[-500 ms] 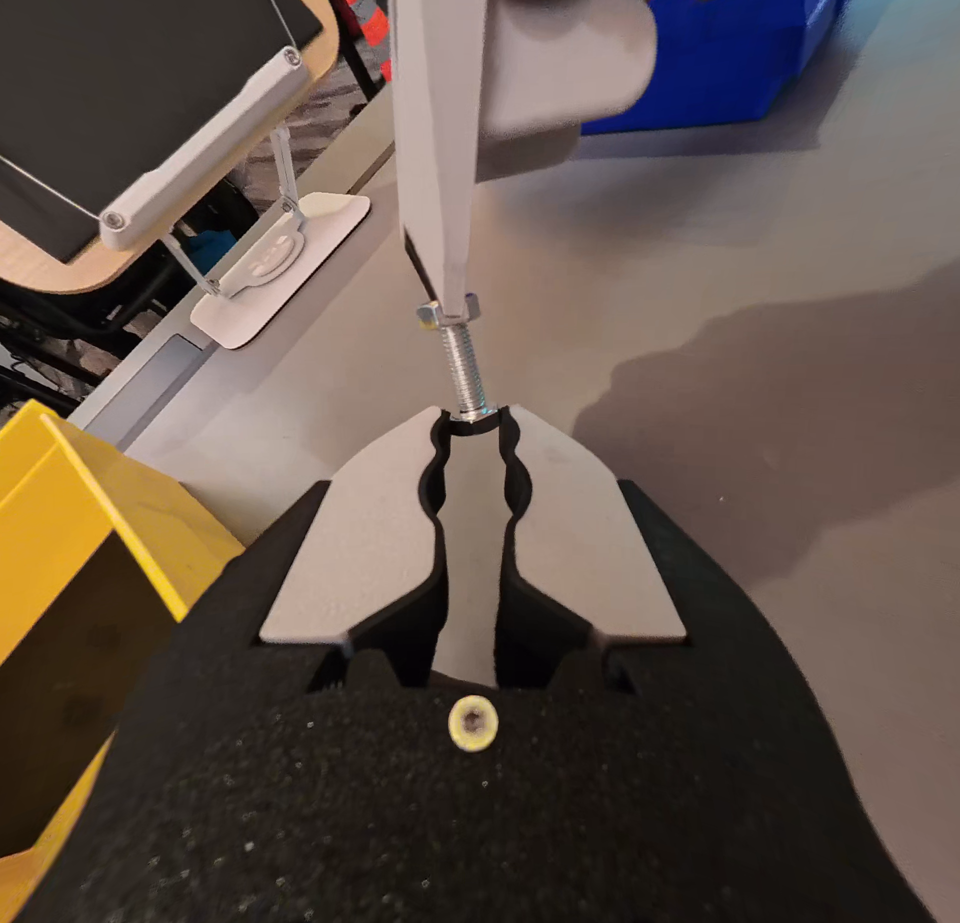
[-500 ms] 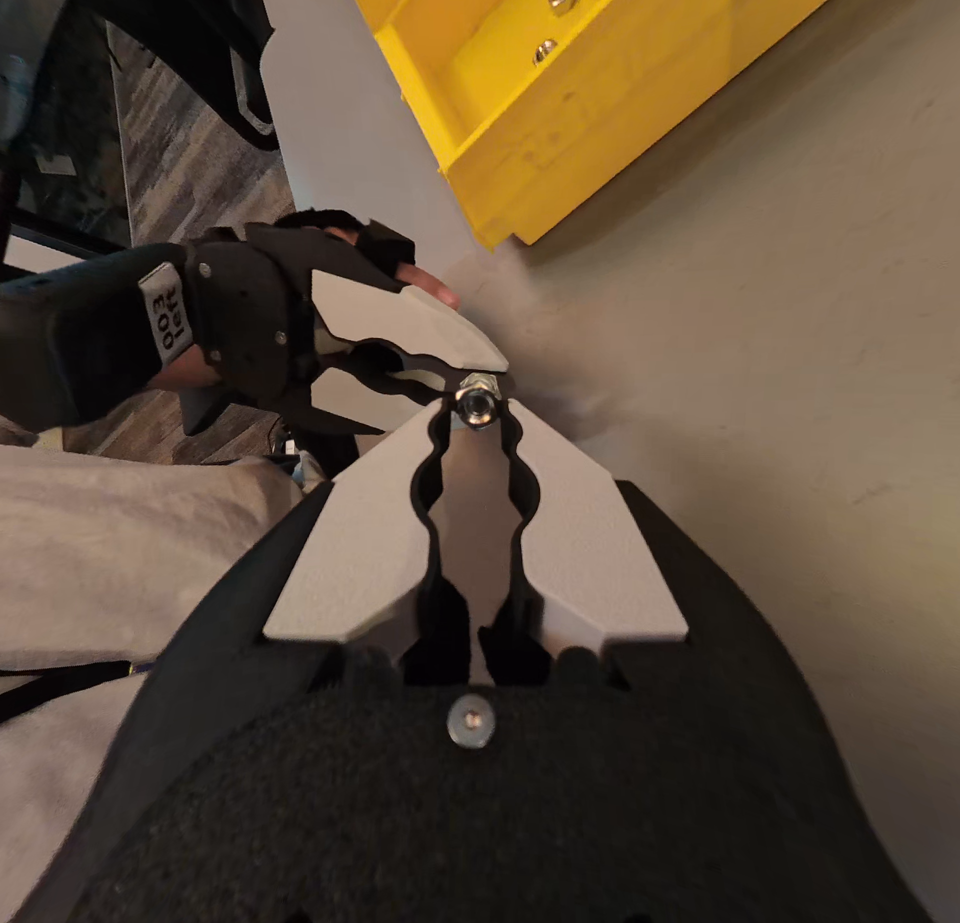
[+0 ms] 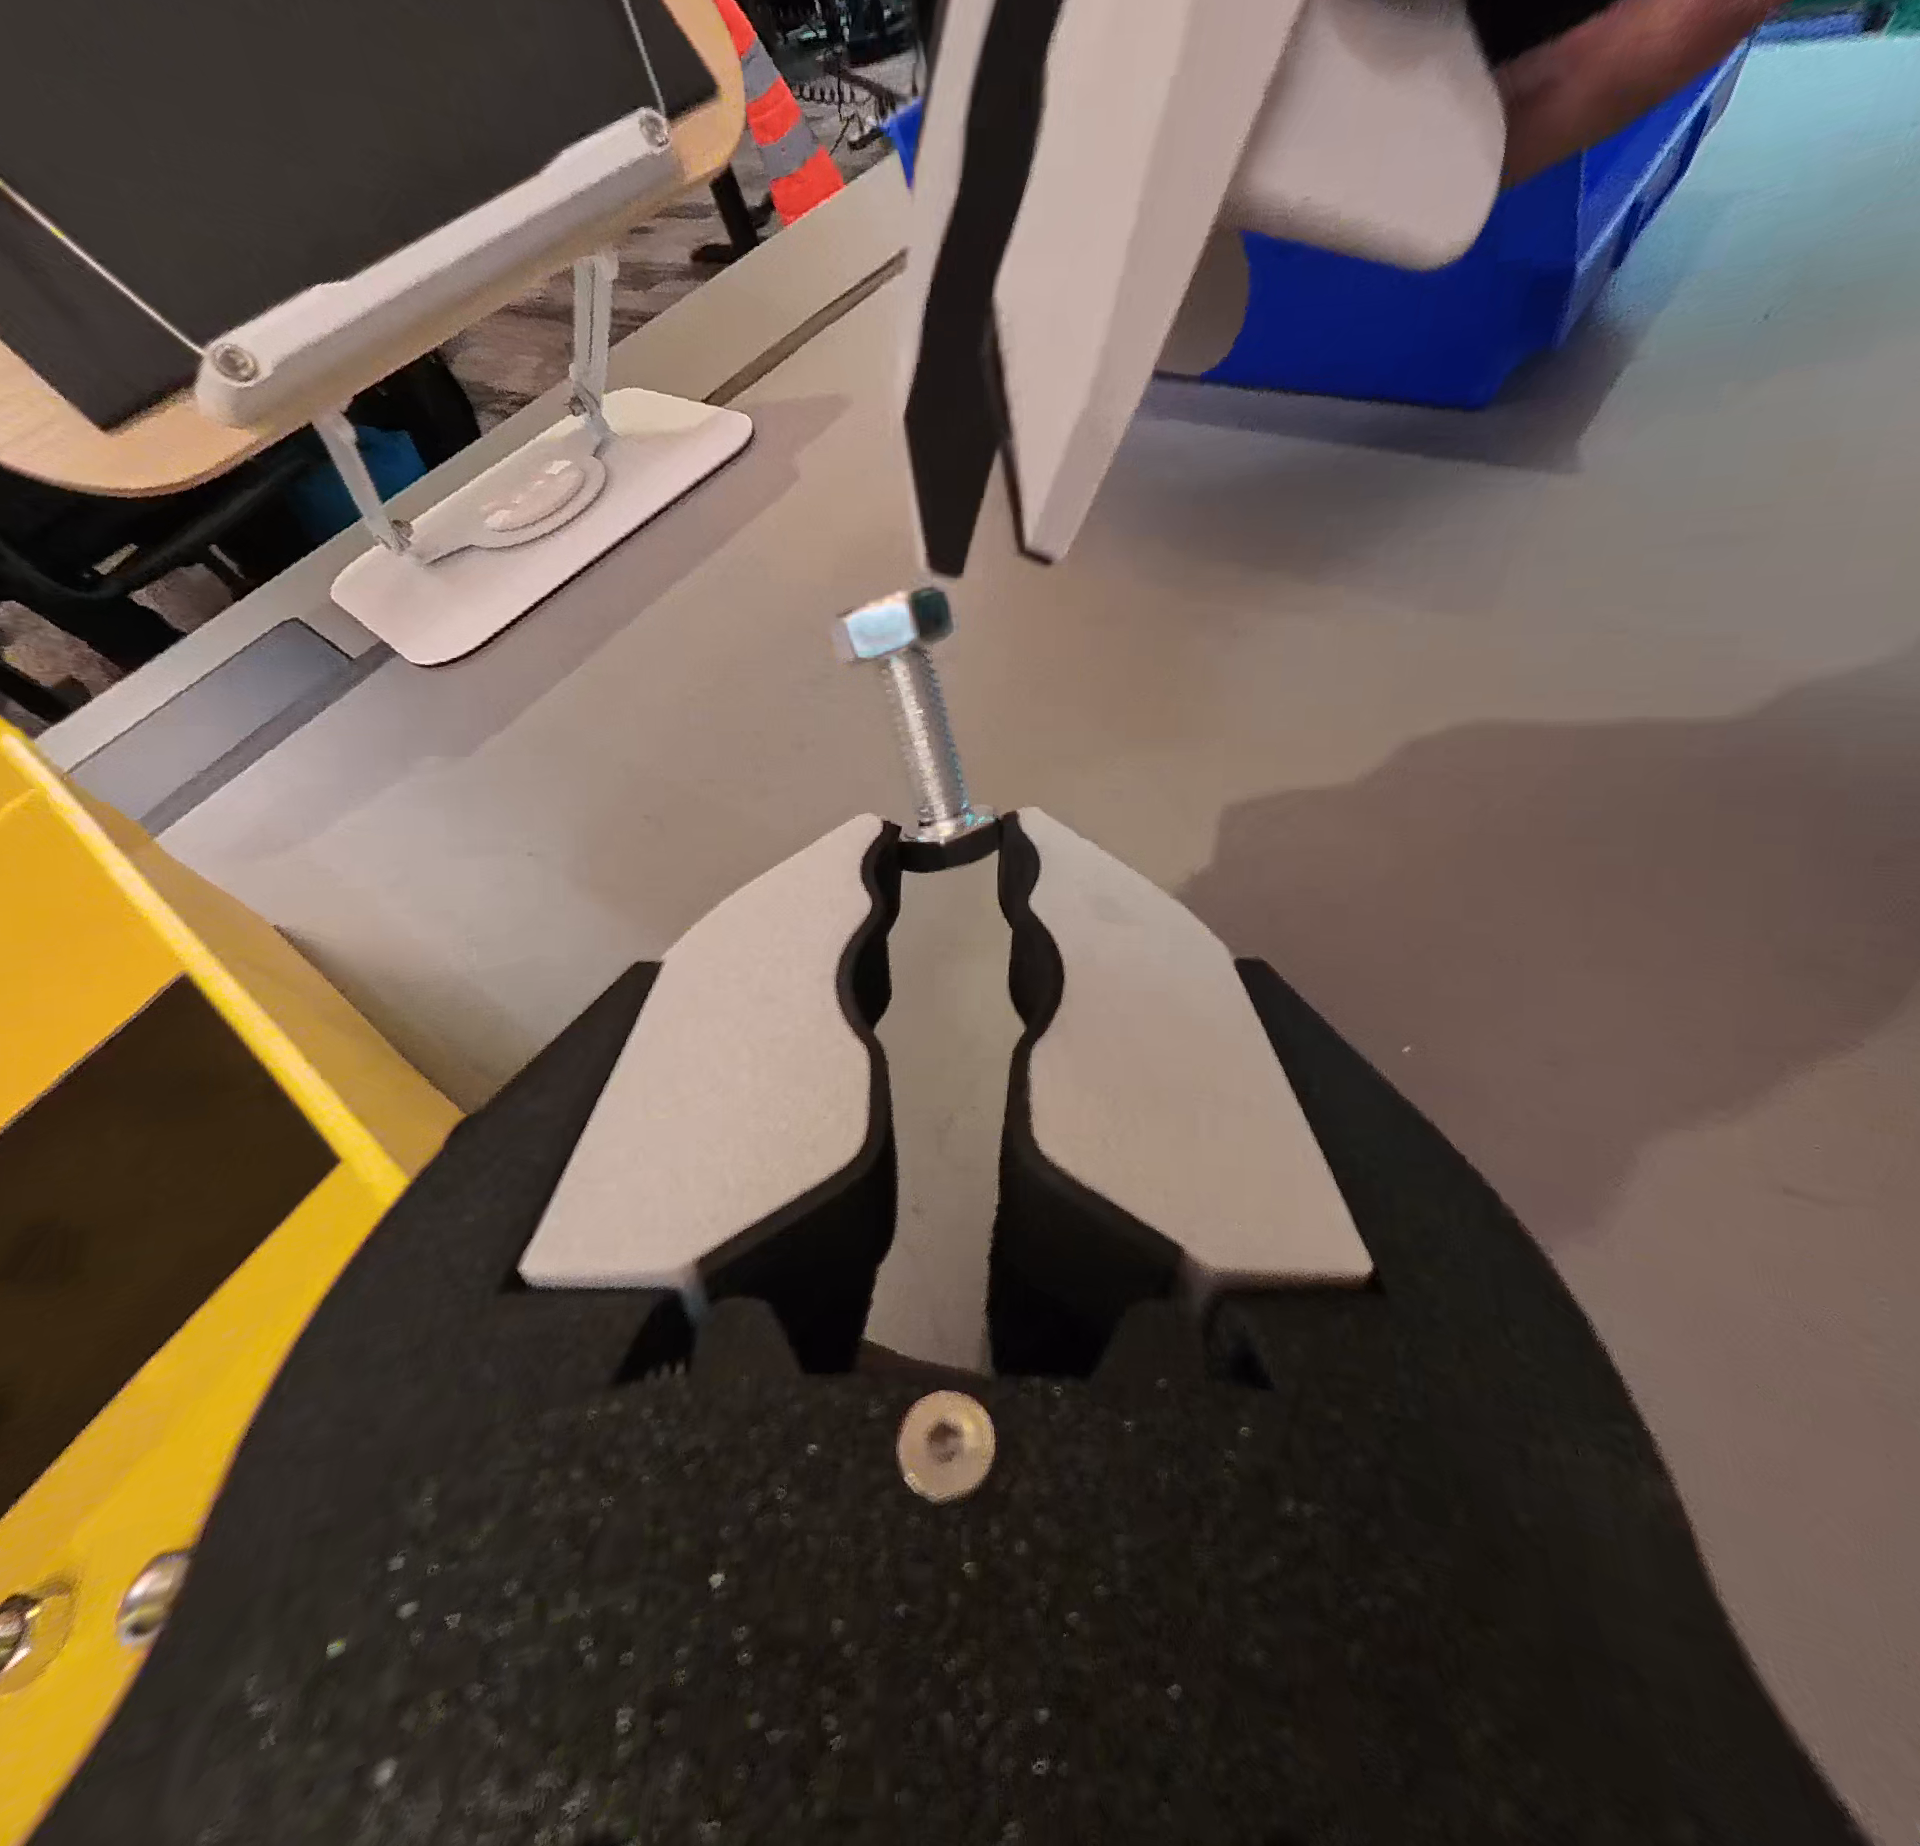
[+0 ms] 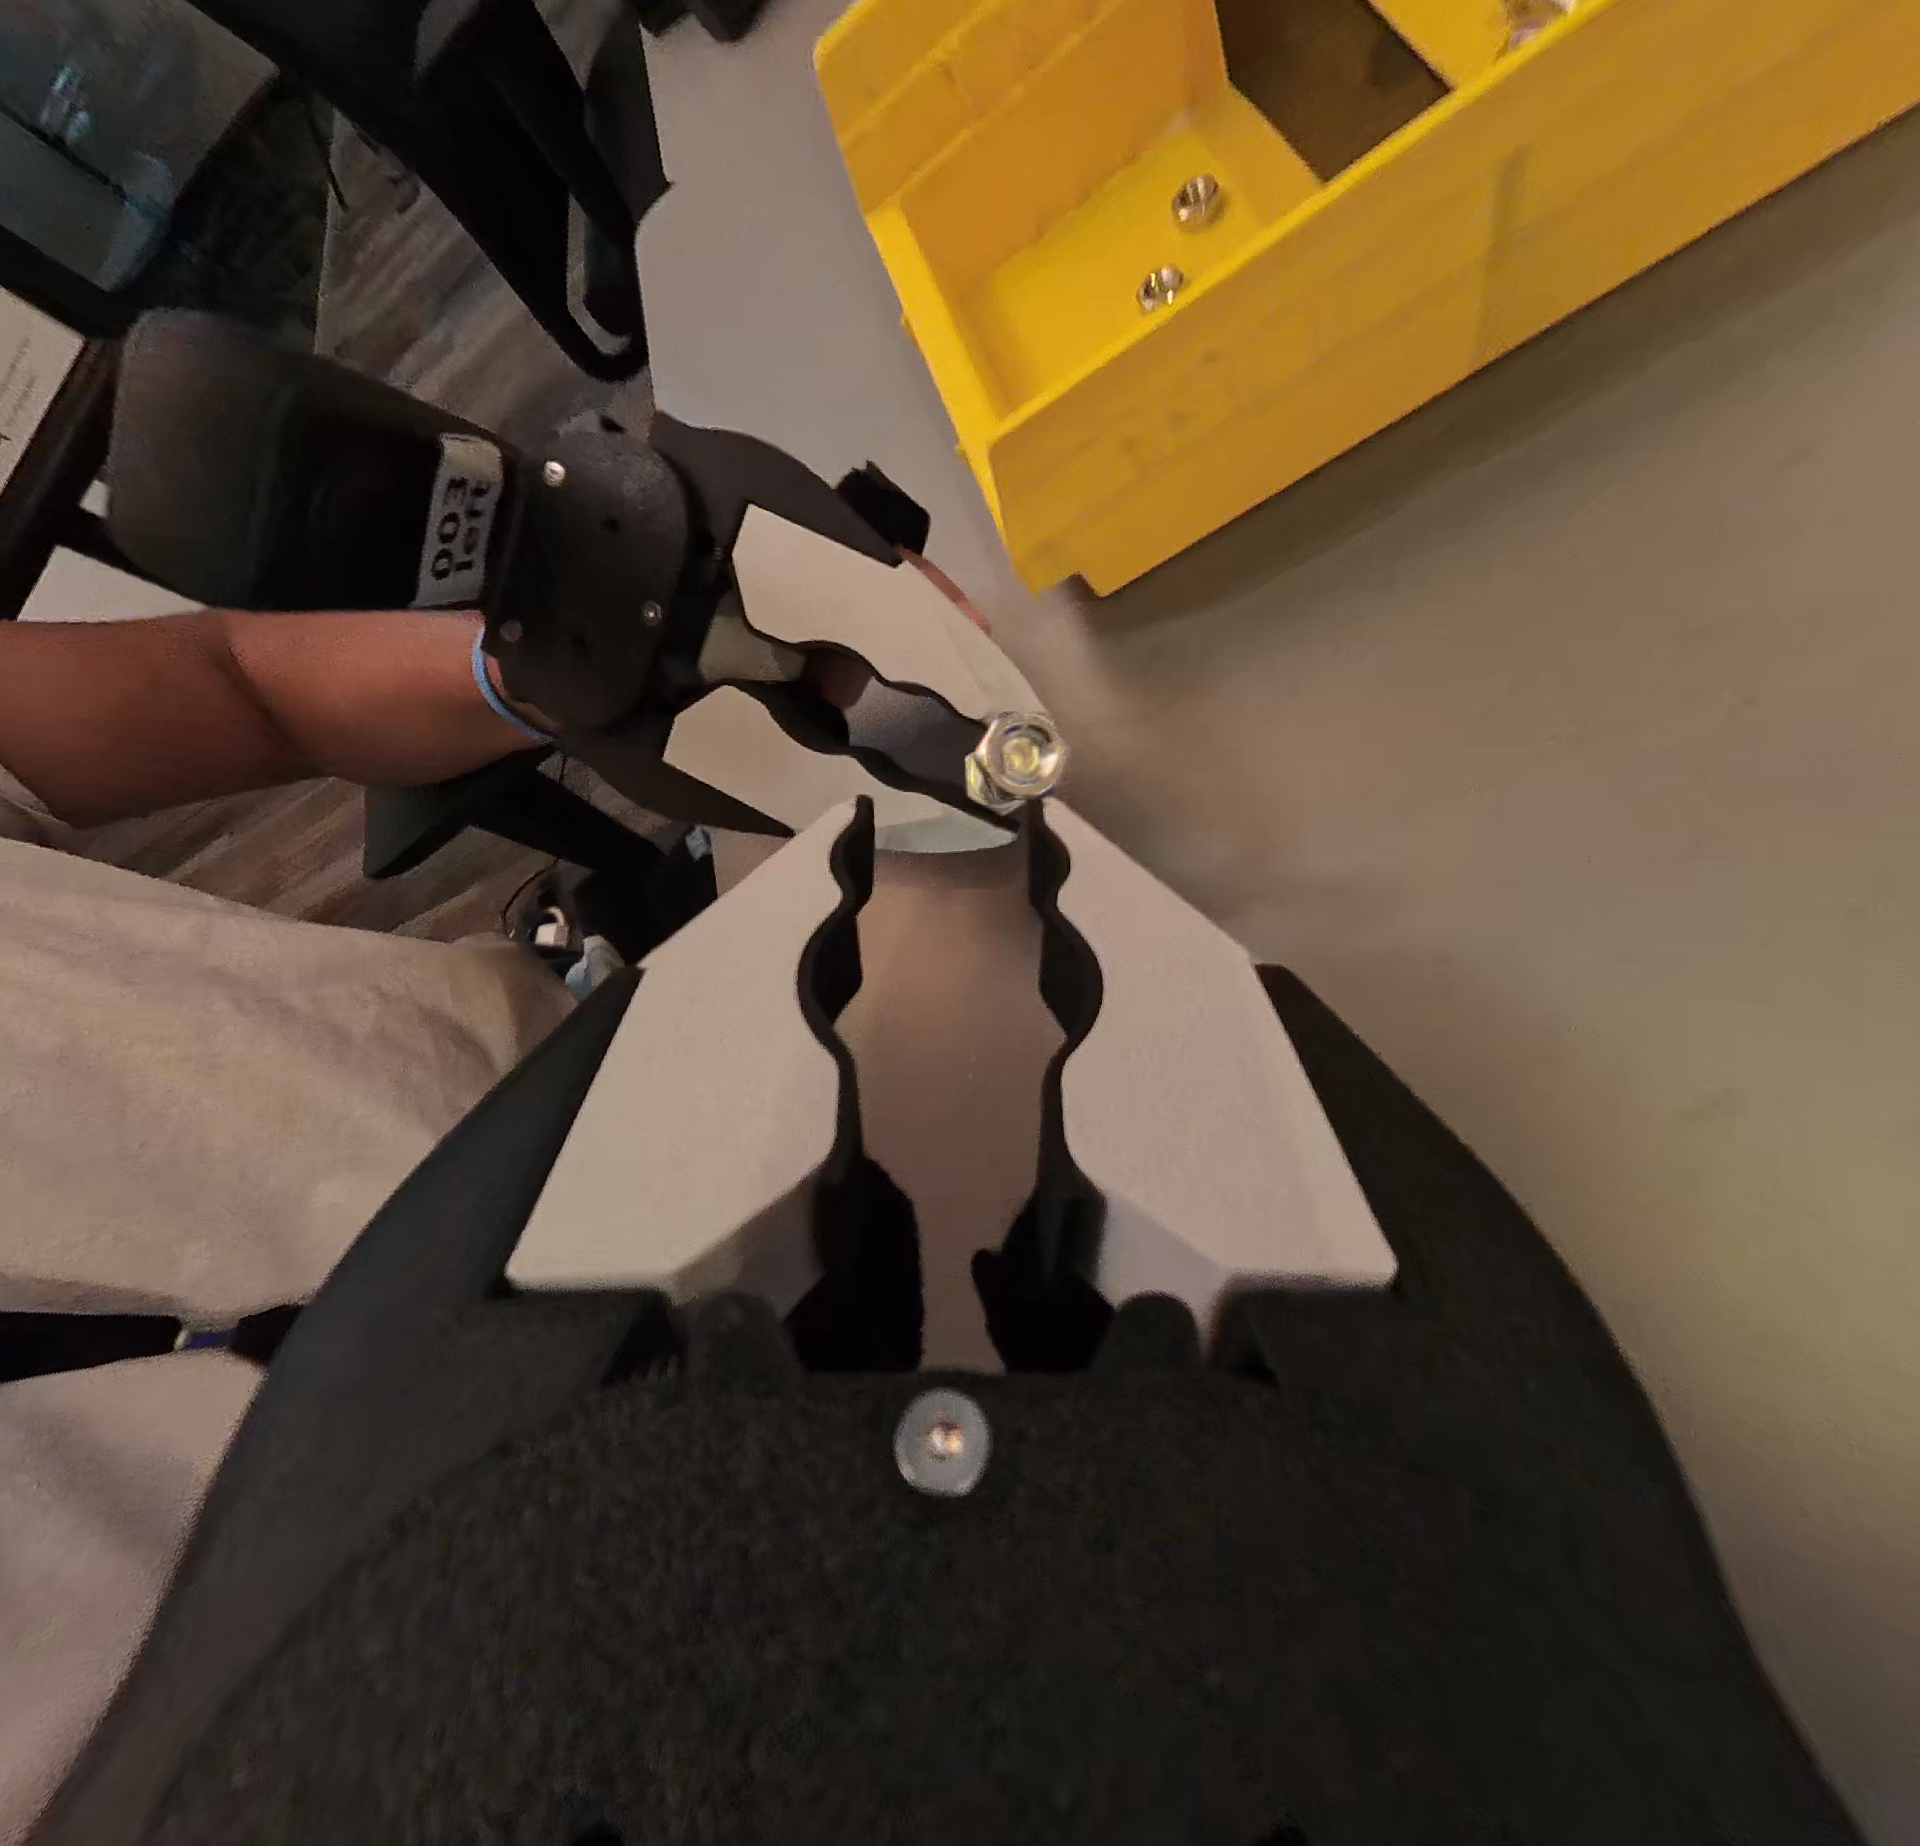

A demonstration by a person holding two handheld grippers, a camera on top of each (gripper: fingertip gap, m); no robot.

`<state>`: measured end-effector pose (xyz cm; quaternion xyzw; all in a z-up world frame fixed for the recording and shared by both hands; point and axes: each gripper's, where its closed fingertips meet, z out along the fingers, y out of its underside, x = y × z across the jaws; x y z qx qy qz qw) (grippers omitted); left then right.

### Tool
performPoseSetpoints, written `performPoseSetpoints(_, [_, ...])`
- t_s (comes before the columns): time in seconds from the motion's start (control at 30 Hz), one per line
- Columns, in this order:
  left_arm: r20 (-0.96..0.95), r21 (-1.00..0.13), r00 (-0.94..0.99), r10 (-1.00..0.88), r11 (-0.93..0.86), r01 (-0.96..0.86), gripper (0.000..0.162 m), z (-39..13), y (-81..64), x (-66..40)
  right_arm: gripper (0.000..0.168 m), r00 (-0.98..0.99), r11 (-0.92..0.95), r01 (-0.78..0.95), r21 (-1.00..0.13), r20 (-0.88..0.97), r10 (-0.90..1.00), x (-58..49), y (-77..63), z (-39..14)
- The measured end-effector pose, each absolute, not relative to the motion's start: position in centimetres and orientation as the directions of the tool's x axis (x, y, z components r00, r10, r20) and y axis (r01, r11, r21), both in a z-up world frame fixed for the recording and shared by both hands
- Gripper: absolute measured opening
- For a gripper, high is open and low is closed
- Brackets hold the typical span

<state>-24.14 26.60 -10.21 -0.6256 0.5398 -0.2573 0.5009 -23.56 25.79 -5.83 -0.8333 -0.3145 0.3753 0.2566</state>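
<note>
- Bolt front and centre: steel, hex-headed, threaded shank, standing up off the tips of the left tongs, clear above the desk.
- Left tongs are clamped on the bolt's lower end, where a nut seems to sit on the thread; the tips close in around it.
- Right tongs hang point-down just above the bolt head, jaws parted, holding nothing, a thin gap showing to the head.
- From the right wrist view the bolt is seen end-on, just off the right tongs' tip and outside the gap.
- Handling call: small, light, rigid metal, nothing fragile, but smooth and slippery on its faces. Best bite looks like across the flats of the hex head; the thread gives some grip but lets it roll or twist.
- A grip so low on the shank leaves the head free to tip.
- Off to the left tongs' side, a yellow bin rests on the desk with loose nuts in one compartment.
- Farther back, a blue bin, a tablet stand and an orange cone.
</note>
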Motion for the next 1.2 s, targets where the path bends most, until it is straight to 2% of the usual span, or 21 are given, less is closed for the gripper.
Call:
performPoseSetpoints(0.1, [-0.154, -0.931, 0.285, -0.946, 0.042, -0.362, 0.018, -9.6, 26.5, -24.1, 0.03, 0.52, -0.594, 0.275, -0.756, -0.403, 0.753, -22.9, 26.7, -4.7])
performPoseSetpoints(0.27, [-0.064, -0.971, 0.218, -0.974, 0.011, -0.237, 0.018, -7.9, 25.2, -23.8, 0.056, 0.435, -0.442, 0.065, -0.895, -0.373, 0.819, -23.0, 26.3, -2.8])
performPoseSetpoints(0.4, [0.026, -0.99, 0.122, -0.992, -0.042, -0.135, 0.018, -6.7, 23.7, -23.2, 0.065, 0.329, -0.392, -0.061, -0.918, -0.389, 0.86, -25.4, 24.9, -2.1])
performPoseSetpoints(0.5, [0.049, -0.993, 0.087, -0.995, -0.058, -0.099, 0.018, -6.0, 23.0, -23.1, 0.065, 0.265, -0.383, -0.105, -0.918, -0.397, 0.879, -27.0, 23.9, -1.6])
performPoseSetpoints(0.67, [0.118, -0.99, 0.109, -0.987, -0.125, -0.059, 0.018, -5.6, 23.8, -23.6, 0.068, 0.289, -0.371, -0.173, -0.912, -0.407, 0.866, -26.6, 23.7, -1.2])
performPoseSetpoints(0.83, [0.165, -0.984, 0.15, -0.975, -0.173, -0.041, 0.018, -5.7, 25.5, -24.6, 0.058, 0.299, -0.323, -0.243, -0.915, -0.388, 0.872, -24.3, 22.4, 0.2])
performPoseSetpoints(0.93, [0.164, -0.985, 0.099, -0.982, -0.168, -0.039, 0.018, -5.5, 24.4, -23.9, 0.062, 0.357, -0.321, -0.239, -0.917, -0.39, 0.849, -23.9, 23.7, -0.3])
performPoseSetpoints(1.07, [0.154, -0.988, 0.0, -0.988, -0.153, -0.034, 0.018, -5.1, 21.9, -22.7, 0.075, 0.304, -0.369, -0.201, -0.907, -0.416, 0.857, -26.9, 24.4, -1.4])
performPoseSetpoints(1.2, [0.191, -0.981, 0.0, -0.982, -0.191, -0.026, 0.018, -5.1, 22.2, -22.9, 0.073, 0.264, -0.326, -0.225, -0.918, -0.379, 0.887, -28.1, 23.3, -0.5])
